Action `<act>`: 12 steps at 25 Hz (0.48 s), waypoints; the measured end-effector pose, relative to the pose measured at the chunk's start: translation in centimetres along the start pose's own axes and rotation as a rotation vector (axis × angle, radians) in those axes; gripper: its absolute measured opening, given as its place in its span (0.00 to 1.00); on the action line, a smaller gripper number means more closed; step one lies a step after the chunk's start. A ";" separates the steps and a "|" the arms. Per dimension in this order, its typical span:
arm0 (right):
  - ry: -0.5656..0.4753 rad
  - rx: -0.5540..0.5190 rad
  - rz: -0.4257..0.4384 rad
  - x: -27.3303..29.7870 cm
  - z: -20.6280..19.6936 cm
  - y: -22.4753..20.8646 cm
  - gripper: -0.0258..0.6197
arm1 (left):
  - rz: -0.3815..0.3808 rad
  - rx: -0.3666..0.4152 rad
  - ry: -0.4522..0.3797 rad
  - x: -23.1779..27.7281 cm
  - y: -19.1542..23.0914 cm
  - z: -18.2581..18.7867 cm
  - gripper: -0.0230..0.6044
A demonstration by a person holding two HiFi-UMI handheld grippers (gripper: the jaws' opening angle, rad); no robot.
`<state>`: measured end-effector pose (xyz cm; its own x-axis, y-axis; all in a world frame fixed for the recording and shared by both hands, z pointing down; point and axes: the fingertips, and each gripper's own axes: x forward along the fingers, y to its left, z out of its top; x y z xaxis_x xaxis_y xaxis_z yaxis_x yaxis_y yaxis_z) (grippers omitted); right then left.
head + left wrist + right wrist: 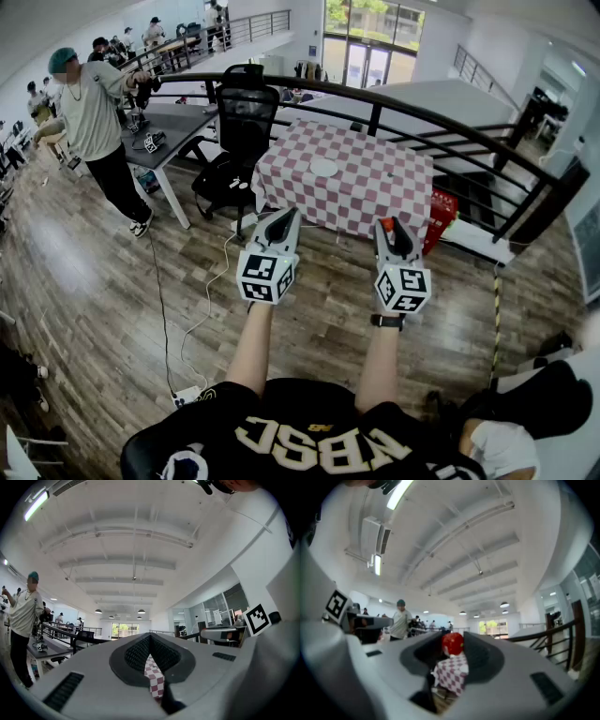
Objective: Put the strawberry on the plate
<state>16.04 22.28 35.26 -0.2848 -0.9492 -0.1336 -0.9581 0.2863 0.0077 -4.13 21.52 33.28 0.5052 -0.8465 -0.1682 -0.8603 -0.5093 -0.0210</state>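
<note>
The R claw (388, 225) is clenched on the strawberry (453, 644). The red berry sits right at the tip, between the two jaws, up in the air. The L claw (284, 217) is pinched shut w/ nothing in it. Both claws point a bit up, toward the table (375, 192) w/ the checked cloth. The plate (323, 168) lies on that cloth, well apart from the berry. So I think the berry is picked up but not yet on the plate.

What could go wrong:
- The berry could slip out. It is held only at the tip, so a bump or a loose squeeze on the way may drop it on the floor.
- Too hard a squeeze could squash it, bc it looks soft.
- A cable (161, 300) runs over the floor to the person's left. A foot could catch on it.
- The plate is small & flat. If the claw lets go too high or off to one side, the berry may roll off onto the cloth.
- The L claw is near the R one, so they could knock together.

Count:
- strawberry: 1
- plate: 1
- table w/ checked cloth: 1
- claws: 2
- black chair (246, 103) next to the table: 1
- people in the back: a few, too small to count well
</note>
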 end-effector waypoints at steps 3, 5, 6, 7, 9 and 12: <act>-0.005 -0.012 0.023 0.0 0.7 0.7 0.28 | 0.007 -0.006 -0.008 0.0 -0.1 0.4 0.06; -0.005 -0.012 0.030 -0.1 0.7 0.8 0.28 | 0.003 -0.001 -0.005 0.2 -0.5 0.3 0.06; -0.005 -0.010 0.031 -0.2 0.5 0.8 0.28 | -0.001 0.001 -0.001 0.3 -0.8 0.2 0.06; -0.003 -0.008 0.032 -0.3 0.2 0.7 0.28 | -0.005 0.002 0.004 0.3 -1.2 -0.1 0.06; 0.004 0.000 0.037 -0.6 -0.5 0.5 0.28 | -0.008 0.001 0.014 0.2 -1.8 -0.7 0.06; 0.018 0.014 0.047 -0.9 -1.5 0.7 0.28 | 0.001 -0.005 0.035 -0.2 -2.0 -2.0 0.06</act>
<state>15.56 23.13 36.91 -0.3302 -0.9368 -0.1158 -0.9431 0.3325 -0.0005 -2.37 22.47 35.29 0.5061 -0.8521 -0.1336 -0.8608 -0.5087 -0.0160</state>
